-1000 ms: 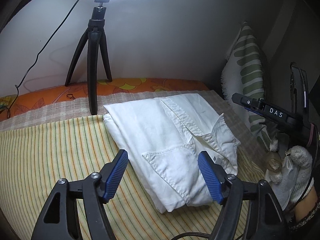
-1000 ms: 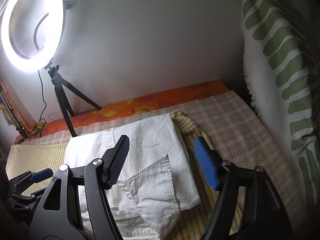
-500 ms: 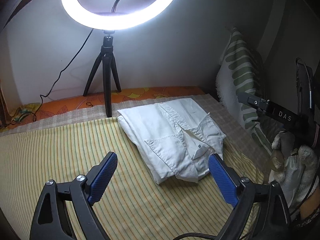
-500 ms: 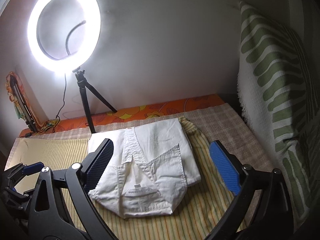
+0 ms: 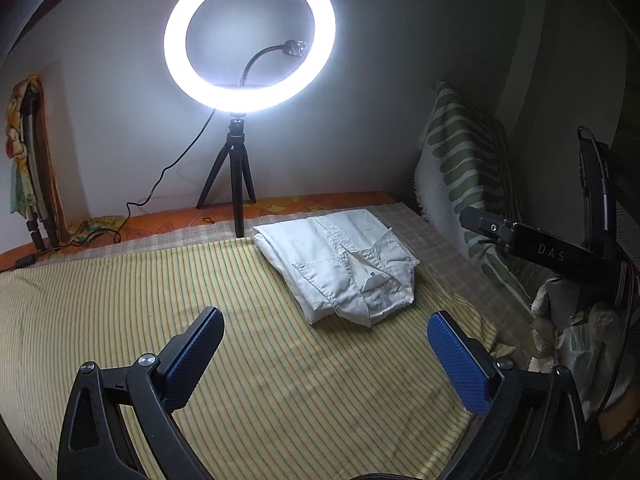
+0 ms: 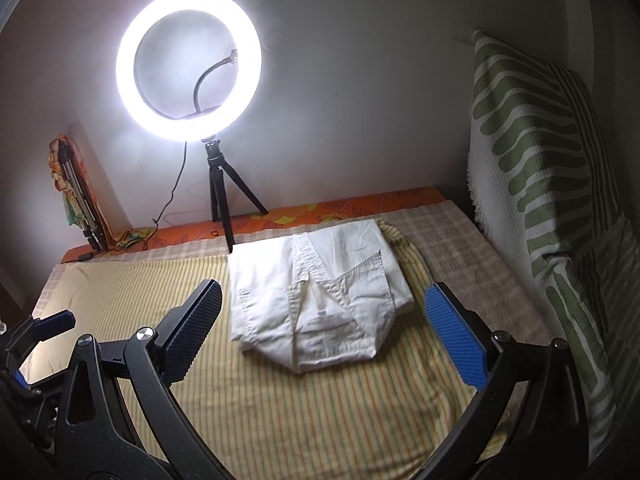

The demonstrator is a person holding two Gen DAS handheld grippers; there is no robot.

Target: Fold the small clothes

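Note:
A white pair of small shorts (image 5: 340, 264) lies folded into a compact bundle on the yellow striped cloth (image 5: 200, 300), toward its far right. It also shows in the right wrist view (image 6: 316, 300). My left gripper (image 5: 324, 356) is open and empty, held above the cloth, short of the bundle. My right gripper (image 6: 320, 328) is open and empty, held back with the bundle showing between its blue pads. The right gripper's body (image 5: 536, 246) shows at the right of the left wrist view.
A lit ring light on a black tripod (image 5: 236, 168) stands at the far edge by the wall, just left of the bundle. A green-patterned cushion (image 6: 540, 184) leans along the right side. An orange sheet (image 6: 360, 206) borders the back. A folded stand (image 5: 32, 184) leans far left.
Both grippers have drawn back and up from the folded shorts and opened wider. The bundle lies still and now looks smaller and farther off.

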